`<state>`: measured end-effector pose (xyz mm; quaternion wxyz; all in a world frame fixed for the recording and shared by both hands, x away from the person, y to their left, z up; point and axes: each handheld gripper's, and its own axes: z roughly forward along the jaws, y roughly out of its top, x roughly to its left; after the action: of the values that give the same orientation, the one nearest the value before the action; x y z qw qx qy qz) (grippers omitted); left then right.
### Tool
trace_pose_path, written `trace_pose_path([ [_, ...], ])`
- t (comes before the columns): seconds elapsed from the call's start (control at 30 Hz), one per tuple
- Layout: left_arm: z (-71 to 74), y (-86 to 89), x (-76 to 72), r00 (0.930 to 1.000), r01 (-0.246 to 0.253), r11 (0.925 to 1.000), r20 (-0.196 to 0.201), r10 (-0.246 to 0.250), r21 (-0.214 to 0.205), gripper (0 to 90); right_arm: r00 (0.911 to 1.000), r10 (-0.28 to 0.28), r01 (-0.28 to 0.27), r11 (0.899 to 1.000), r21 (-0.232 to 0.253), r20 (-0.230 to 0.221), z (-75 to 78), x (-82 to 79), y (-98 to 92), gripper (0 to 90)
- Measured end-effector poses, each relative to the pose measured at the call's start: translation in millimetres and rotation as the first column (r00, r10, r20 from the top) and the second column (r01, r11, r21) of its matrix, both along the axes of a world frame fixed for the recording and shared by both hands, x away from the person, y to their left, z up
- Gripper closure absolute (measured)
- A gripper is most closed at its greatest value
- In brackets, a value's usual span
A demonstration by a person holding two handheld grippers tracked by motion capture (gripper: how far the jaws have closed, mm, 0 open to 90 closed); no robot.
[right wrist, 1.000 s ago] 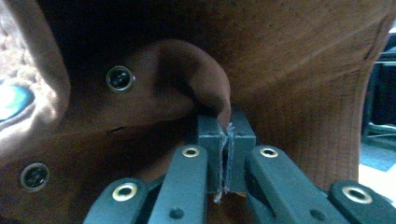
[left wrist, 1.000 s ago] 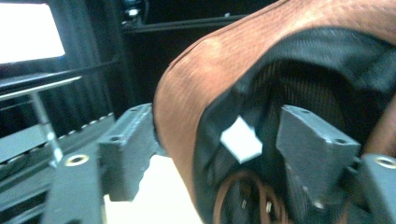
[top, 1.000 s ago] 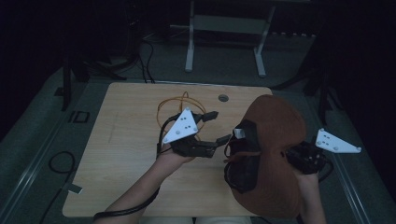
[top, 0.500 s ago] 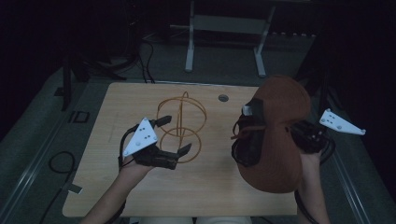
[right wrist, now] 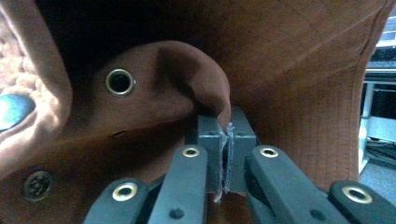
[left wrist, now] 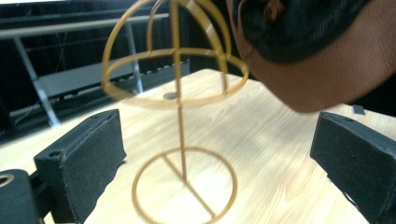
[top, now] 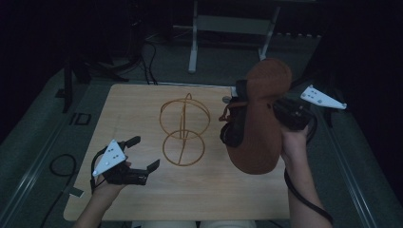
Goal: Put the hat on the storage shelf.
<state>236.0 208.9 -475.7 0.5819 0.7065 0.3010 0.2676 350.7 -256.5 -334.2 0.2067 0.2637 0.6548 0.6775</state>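
Observation:
A gold wire hat stand (top: 183, 128) (left wrist: 180, 116) stands upright in the middle of the wooden table (top: 228, 190). Right of it, a brown brimmed hat (top: 256, 123) (left wrist: 303, 60) (right wrist: 289, 70) hangs in the air, tilted on edge. My right gripper (top: 284, 113) (right wrist: 227, 140) is shut on the hat's fabric, pinched between its pads. My left gripper (top: 145, 152) (left wrist: 222, 144) hovers at the table's front left, pointing at the stand. Its jaws have just been opening and stand wide apart with nothing between them.
A small round grommet (top: 226, 99) sits in the table near its far edge. Behind the table a metal frame (top: 233, 28) stands on the dark floor. Cables (top: 62, 164) lie on the floor at the left.
My left gripper has pulled away from the hat to the front left and sunk toward the table. The right gripper has lifted the hat up and to the right, baring the stand.

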Motion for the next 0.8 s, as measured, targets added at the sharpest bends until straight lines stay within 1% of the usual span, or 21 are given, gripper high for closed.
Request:
trace_pose_path([
  [0.07, -13.5, 9.2, -3.7, 0.9997, -0.018, 0.9996, -0.015, 0.018, -0.022, 4.2, 1.0000, -0.005, 0.005, 1.000, -0.003, -0.003, 3.9, 5.3, 6.5, 87.7],
  [0.13, -26.1, 16.3, -7.9, 0.9991, -0.036, 0.9990, -0.026, 0.035, -0.027, 4.3, 1.0000, 0.001, -0.001, 1.000, -0.007, 0.001, 9.4, 10.9, 14.2, 87.6],
  [0.23, -41.4, 24.4, -18.9, 0.9968, -0.070, 0.9976, -0.039, 0.070, 0.006, 4.4, 1.0000, 0.002, -0.002, 1.000, -0.021, 0.006, 19.2, 18.9, 28.3, 87.6],
  [0.27, -45.6, 27.1, -24.8, 0.9959, -0.087, 0.9961, -0.023, 0.088, 0.016, 4.4, 1.0000, 0.001, -0.001, 1.000, -0.027, 0.007, 21.9, 21.4, 33.8, 87.6],
  [0.3, -49.9, 30.3, -30.2, 0.9948, -0.101, 0.9947, -0.012, 0.101, 0.016, 4.4, 0.9999, 0.004, -0.003, 0.999, -0.041, 0.011, 24.1, 23.8, 39.7, 87.7],
  [0.33, -53.7, 33.8, -34.2, 0.9934, -0.113, 0.9934, -0.015, 0.114, 0.015, 4.4, 0.9999, 0.000, 0.001, 0.998, -0.062, 0.010, 26.1, 26.0, 45.6, 87.6],
  [0.37, -57.1, 37.3, -36.9, 0.9921, -0.124, 0.9922, -0.020, 0.124, 0.014, 4.4, 1.0000, 0.001, 0.000, 0.997, -0.072, 0.007, 27.2, 28.3, 51.5, 87.6],
  [0.43, -62.3, 45.2, -39.1, 0.9885, -0.148, 0.9889, -0.031, 0.148, 0.011, 4.4, 0.9999, 0.015, -0.015, 0.996, -0.090, 0.002, 28.3, 32.1, 62.9, 87.6],
  [0.5, -66.5, 53.3, -39.2, 0.9853, -0.165, 0.9859, -0.049, 0.164, -0.027, 4.5, 0.9993, 0.031, -0.033, 0.995, -0.094, -0.020, 28.6, 35.9, 73.9, 87.5],
  [0.53, -68.1, 56.0, -38.7, 0.9830, -0.177, 0.9835, -0.055, 0.175, -0.036, 4.5, 0.9988, 0.041, -0.043, 0.995, -0.094, -0.028, 28.5, 37.6, 79.2, 87.5],
  [0.57, -69.4, 57.9, -38.3, 0.9807, -0.190, 0.9812, -0.053, 0.188, -0.033, 4.5, 0.9981, 0.052, -0.055, 0.994, -0.096, -0.033, 28.3, 39.1, 84.6, 87.5],
  [0.6, -70.7, 59.4, -37.9, 0.9799, -0.195, 0.9800, -0.048, 0.194, -0.037, 4.5, 0.9973, 0.061, -0.065, 0.993, -0.102, -0.042, 28.2, 40.6, 90.2, 87.5],
  [0.67, -72.4, 61.6, -36.4, 0.9781, -0.202, 0.9785, -0.060, 0.199, -0.043, 4.5, 0.9941, 0.089, -0.095, 0.991, -0.099, -0.061, 27.4, 43.6, 101.0, 87.5],
  [0.73, -74.8, 61.9, -35.4, 0.9782, -0.202, 0.9783, -0.058, 0.199, -0.046, 4.5, 0.9892, 0.124, -0.132, 0.986, -0.104, -0.079, 26.1, 47.1, 112.2, 87.4],
  [0.8, -76.9, 61.8, -34.0, 0.9783, -0.198, 0.9795, -0.069, 0.196, -0.034, 4.9, 0.9821, 0.155, -0.167, 0.979, -0.116, -0.107, 23.5, 50.8, 123.8, 87.3],
])
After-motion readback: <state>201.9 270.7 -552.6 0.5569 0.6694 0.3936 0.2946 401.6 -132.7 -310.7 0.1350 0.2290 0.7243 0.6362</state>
